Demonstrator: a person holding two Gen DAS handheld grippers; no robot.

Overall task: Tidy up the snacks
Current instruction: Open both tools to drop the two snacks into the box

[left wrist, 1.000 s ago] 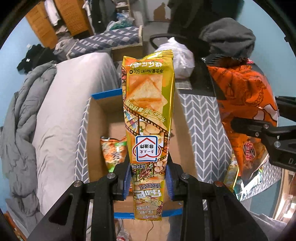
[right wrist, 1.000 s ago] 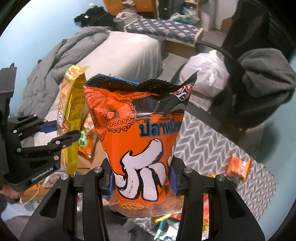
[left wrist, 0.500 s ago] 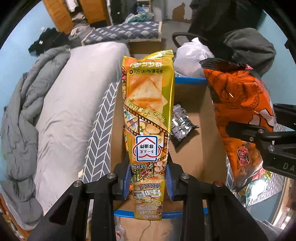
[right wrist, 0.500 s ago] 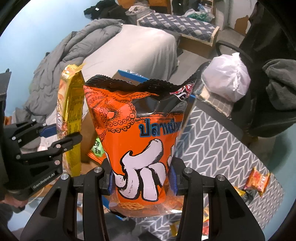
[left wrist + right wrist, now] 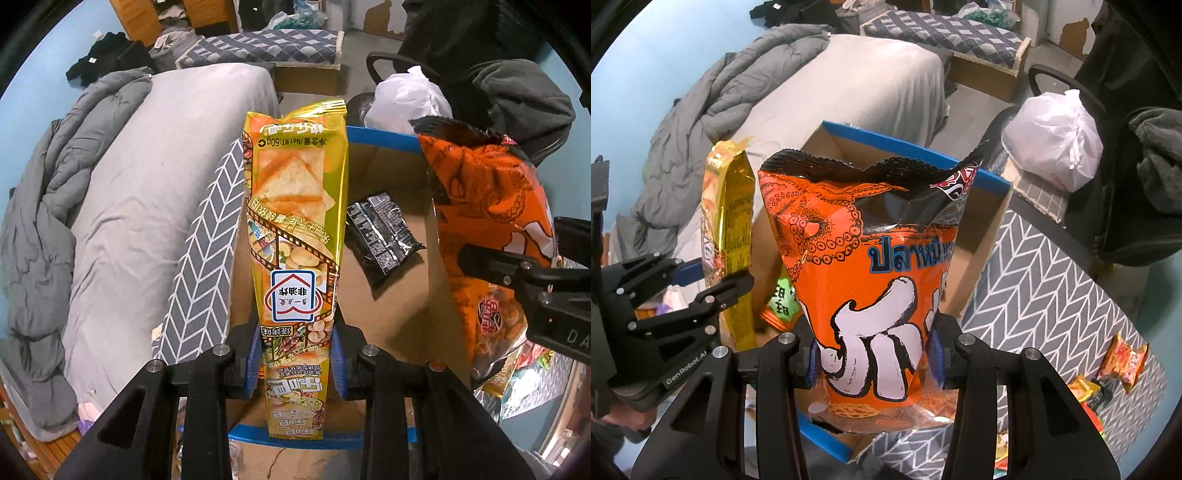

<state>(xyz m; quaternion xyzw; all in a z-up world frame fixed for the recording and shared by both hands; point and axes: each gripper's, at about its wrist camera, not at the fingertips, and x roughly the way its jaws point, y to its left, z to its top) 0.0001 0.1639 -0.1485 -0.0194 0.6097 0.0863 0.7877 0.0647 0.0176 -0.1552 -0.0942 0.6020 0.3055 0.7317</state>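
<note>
My left gripper [image 5: 295, 354] is shut on a tall yellow snack bag [image 5: 295, 221] and holds it upright over an open cardboard box [image 5: 391, 317] with blue-taped rims. My right gripper [image 5: 875, 362] is shut on an orange octopus-print snack bag [image 5: 864, 266], also above the box [image 5: 982, 236]. In the left wrist view the orange bag [image 5: 484, 206] hangs at the right. In the right wrist view the yellow bag [image 5: 729, 236] and the left gripper [image 5: 713, 284] are at the left. A black snack packet [image 5: 380, 236] and a green-orange packet [image 5: 781, 302] lie inside the box.
The box stands beside a table with a grey chevron cloth [image 5: 1045, 295]; several loose snack packets [image 5: 1123, 362] lie on it at the right. A bed with grey covers [image 5: 122, 206] is on the left. An office chair with a white plastic bag [image 5: 1056, 147] stands behind.
Both grippers have moved with their bags from over the table to over the box; the box now fills the view below both bags and the black packet inside has come into view.
</note>
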